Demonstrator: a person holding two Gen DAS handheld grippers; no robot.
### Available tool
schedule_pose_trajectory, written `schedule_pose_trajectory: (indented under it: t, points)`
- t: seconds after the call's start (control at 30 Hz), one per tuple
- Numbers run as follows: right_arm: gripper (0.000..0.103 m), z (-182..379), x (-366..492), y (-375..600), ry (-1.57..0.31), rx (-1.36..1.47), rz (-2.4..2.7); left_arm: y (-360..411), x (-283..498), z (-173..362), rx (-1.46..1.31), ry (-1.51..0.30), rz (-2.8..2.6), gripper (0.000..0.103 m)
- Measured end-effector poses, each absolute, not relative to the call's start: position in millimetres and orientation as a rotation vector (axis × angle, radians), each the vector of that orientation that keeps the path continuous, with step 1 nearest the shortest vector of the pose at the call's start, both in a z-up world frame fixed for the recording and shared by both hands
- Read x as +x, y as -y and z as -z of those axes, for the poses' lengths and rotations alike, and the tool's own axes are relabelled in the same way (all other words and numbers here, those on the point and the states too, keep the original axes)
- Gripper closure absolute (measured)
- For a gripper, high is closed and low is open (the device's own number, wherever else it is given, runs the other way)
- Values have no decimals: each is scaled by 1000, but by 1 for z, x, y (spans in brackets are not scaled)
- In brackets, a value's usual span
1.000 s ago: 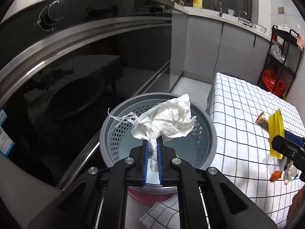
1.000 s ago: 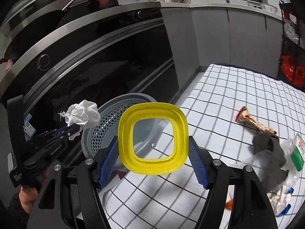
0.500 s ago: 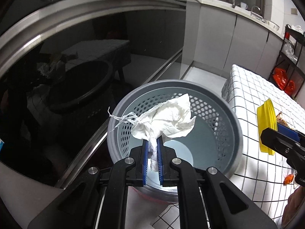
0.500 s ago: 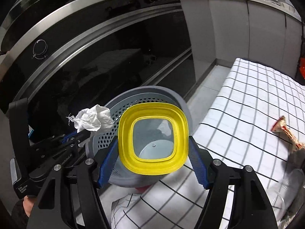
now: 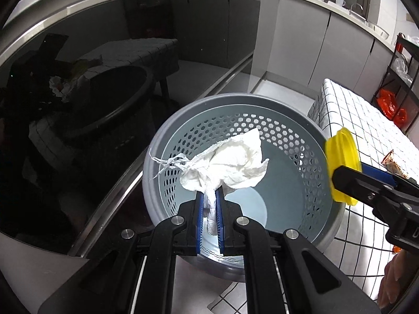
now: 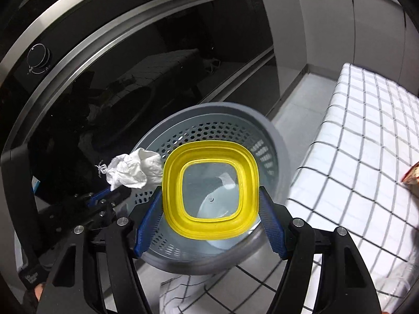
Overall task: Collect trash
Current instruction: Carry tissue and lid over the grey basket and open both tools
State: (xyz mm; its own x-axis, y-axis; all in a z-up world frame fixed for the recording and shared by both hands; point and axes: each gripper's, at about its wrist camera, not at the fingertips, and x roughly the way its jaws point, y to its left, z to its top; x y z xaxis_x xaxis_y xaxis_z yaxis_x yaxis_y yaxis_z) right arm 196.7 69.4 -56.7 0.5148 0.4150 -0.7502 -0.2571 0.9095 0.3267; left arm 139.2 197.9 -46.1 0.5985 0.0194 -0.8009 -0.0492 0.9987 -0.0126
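Kitchen floor by the dark oven front: over the grey perforated bin [image 5: 235,120] we hold the left gripper [image 5: 209,204] clamped on crumpled tissue [image 5: 230,164] and the right gripper [image 6: 210,217] clamped on the yellow-rimmed lid [image 6: 210,154], so we part jaws only once both are well inside the rim.

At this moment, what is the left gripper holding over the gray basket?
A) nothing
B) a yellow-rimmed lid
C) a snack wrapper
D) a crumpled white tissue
D: the left gripper has its fingers shut on a crumpled white tissue above the open gray basket; the yellow-rimmed lid is in the right gripper.
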Motion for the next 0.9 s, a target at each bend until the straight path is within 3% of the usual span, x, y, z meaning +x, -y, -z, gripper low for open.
schedule_pose_trajectory:
  t: [0.17, 0.23, 0.3, 0.37, 0.9]
  points:
    - [34, 54, 200, -80, -928, 139, -408, -200, 138, 44, -51, -924, -40, 90]
    - [33, 52, 201, -81, -924, 142, -415, -202, 138, 44, -59, -924, -46, 84]
    - [24, 50, 200, -79, -928, 147, -420, -205, 138, 43, -67, -920, -53, 58]
    - [23, 47, 199, -76, -918, 157, -410, -207, 136, 40, -70, -899, -65, 45]
    - [23, 38, 173, -65, -873, 127, -377, -205, 128, 28, -74, -869, -64, 45]
